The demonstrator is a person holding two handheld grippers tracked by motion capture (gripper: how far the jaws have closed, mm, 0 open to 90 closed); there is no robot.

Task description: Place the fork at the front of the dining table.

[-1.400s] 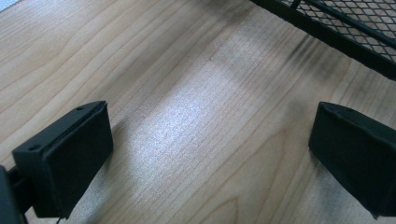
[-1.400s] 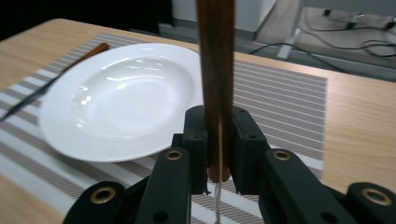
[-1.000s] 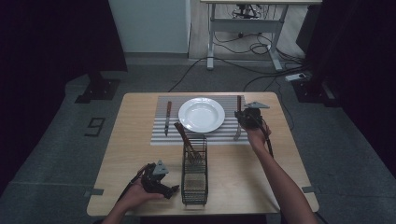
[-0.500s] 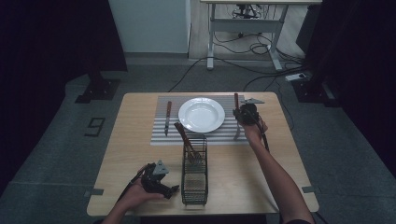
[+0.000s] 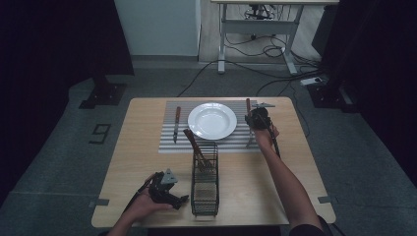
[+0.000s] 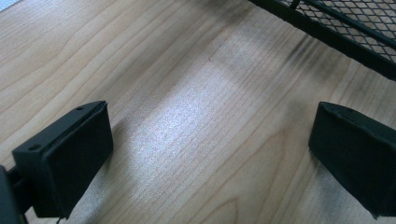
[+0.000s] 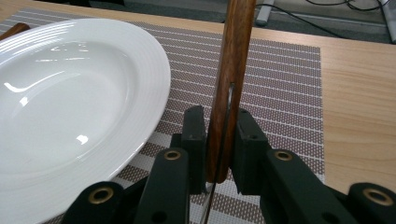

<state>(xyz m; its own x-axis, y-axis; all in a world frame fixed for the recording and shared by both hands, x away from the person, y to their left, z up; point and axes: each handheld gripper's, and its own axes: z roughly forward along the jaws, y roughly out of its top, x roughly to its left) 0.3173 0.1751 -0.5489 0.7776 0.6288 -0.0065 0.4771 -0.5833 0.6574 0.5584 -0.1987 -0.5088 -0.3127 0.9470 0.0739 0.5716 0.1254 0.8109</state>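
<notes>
high view: wooden table (image 5: 147, 147) with a striped placemat (image 5: 167, 142) at its far middle, white plate (image 5: 212, 121) centred on it. wood-handled knife (image 5: 176, 123) lying on the mat at the plate's 9 o'clock, just apart from the rim. right gripper (image 5: 256, 119) at the plate's 3 o'clock, clamped on a wood-handled utensil (image 5: 248, 105) whose handle points to 12. black wire basket (image 5: 204, 179) near the table's near edge, at the plate's 6 o'clock, with a wooden-handled utensil (image 5: 193, 144) leaning out toward 11. left gripper (image 5: 164, 189) in the left hand (image 5: 142, 206) at the basket's 9 o'clock, just beside it.

left gripper view: jaws spread wide, released, bare wood grain between them; basket mesh (image 6: 345, 23) at 1 o'clock, blocking that side.

right gripper view: jaws clenched on the wood-handled utensil, its metal tang running down between them; plate rim just beside at 9 o'clock, over the mat.
</notes>
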